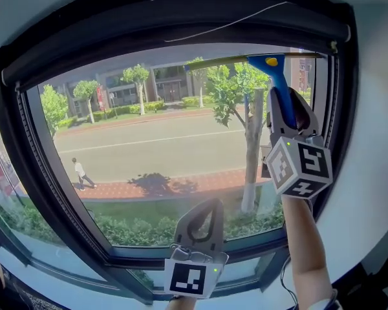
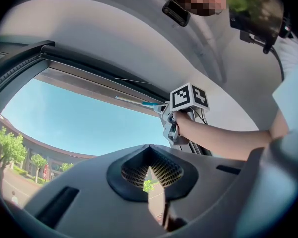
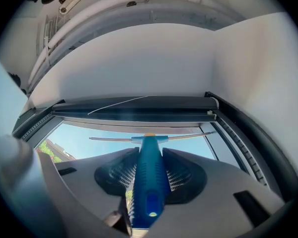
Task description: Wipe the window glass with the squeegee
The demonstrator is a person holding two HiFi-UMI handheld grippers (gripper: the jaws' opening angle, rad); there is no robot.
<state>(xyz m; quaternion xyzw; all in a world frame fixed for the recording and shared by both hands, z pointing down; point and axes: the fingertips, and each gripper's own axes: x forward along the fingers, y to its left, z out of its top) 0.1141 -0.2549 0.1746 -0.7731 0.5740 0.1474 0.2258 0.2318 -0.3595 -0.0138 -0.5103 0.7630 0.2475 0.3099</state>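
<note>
Squeegee (image 1: 275, 76), blue-handled, stands upright at the upper right of the window glass (image 1: 155, 147), its long blade level along the top of the pane, just under the dark frame (image 1: 26, 141). Whether the blade presses on the glass cannot be told.

At the left, beyond the glass, a person (image 1: 81, 173) is on the brick pavement beside the road, with a row of trees behind. Low in the middle, the left gripper (image 1: 209, 205) points up at the lower part of the pane. In the left gripper view its jaws (image 2: 149, 157) are drawn together to a thin slit with nothing between them.

Further right a tree trunk (image 1: 252, 154) stands outside. In front of it the right gripper (image 1: 286, 112) is raised, its marker cube (image 1: 299, 166) below the jaws. In the right gripper view the jaws (image 3: 148, 170) are clamped on either side of the squeegee's (image 3: 148, 182) handle, with the blade crosswise above them
</note>
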